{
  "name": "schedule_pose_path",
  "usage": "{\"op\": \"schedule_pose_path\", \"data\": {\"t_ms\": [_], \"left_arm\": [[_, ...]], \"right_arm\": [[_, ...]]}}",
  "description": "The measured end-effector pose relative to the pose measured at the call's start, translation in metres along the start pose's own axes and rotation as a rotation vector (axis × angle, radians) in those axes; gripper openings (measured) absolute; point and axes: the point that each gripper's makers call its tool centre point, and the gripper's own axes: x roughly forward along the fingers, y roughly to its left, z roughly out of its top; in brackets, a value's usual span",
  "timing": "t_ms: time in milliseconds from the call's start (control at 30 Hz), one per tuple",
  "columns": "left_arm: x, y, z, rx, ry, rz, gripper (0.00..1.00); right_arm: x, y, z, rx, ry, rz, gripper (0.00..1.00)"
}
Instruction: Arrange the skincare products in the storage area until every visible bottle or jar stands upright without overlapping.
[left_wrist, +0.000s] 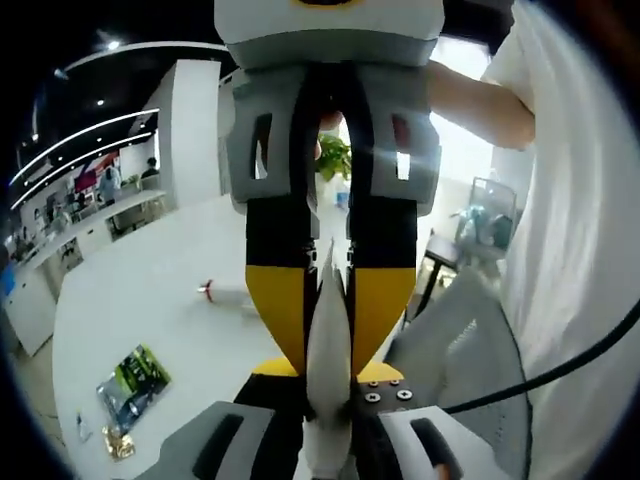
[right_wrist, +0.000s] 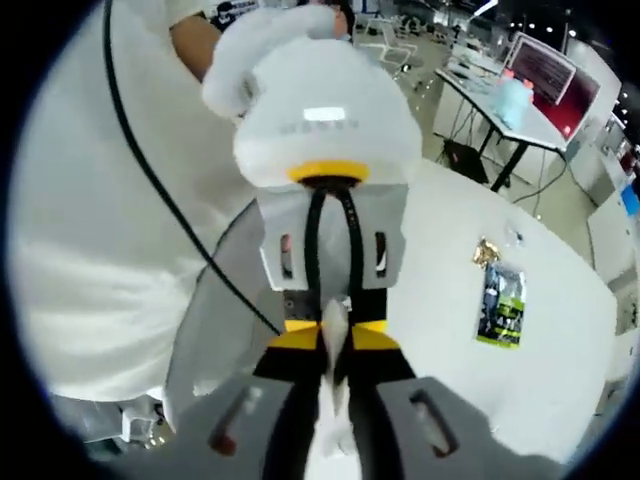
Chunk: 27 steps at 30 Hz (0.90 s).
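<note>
A slim white tube (left_wrist: 328, 320) hangs in the air above the white table (left_wrist: 150, 300), seen edge-on. My left gripper (left_wrist: 328, 390) rises from below and is shut on its near end. Facing it from above, my right gripper (left_wrist: 328, 345) pinches the same tube between its yellow-tipped fingers (left_wrist: 282, 310). In the right gripper view the tube (right_wrist: 335, 330) runs between my right gripper (right_wrist: 335, 385) and the left gripper (right_wrist: 335, 318) opposite it. Another white tube with a red cap (left_wrist: 228, 293) lies flat on the table.
A grey tray (left_wrist: 465, 350) sits at the table's edge near a person in a white shirt (left_wrist: 580, 250). A green and black sachet (left_wrist: 135, 385) and a small gold wrapper (left_wrist: 118, 443) lie flat on the table. Desks and chairs stand beyond it.
</note>
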Motion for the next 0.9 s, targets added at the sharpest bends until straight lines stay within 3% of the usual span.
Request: {"op": "schedule_pose_path", "data": {"t_ms": [200,433,600,900], "left_arm": [[0.003,0.009,0.005,-0.004,-0.017,0.042,0.17],[-0.002,0.006,0.003,-0.011,-0.031,0.063,0.17],[-0.014,0.010,-0.001,0.001,-0.027,0.041,0.17],[-0.027,0.015,0.013,0.018,-0.079,0.009,0.18]], "right_arm": [[-0.004,-0.007,-0.002,-0.010,0.042,-0.010,0.07],[-0.002,-0.004,0.004,-0.014,0.090,-0.017,0.07],[0.000,-0.008,0.015,0.024,0.090,-0.019,0.07],[-0.012,-0.014,0.027,0.030,0.196,-0.055,0.07]]}}
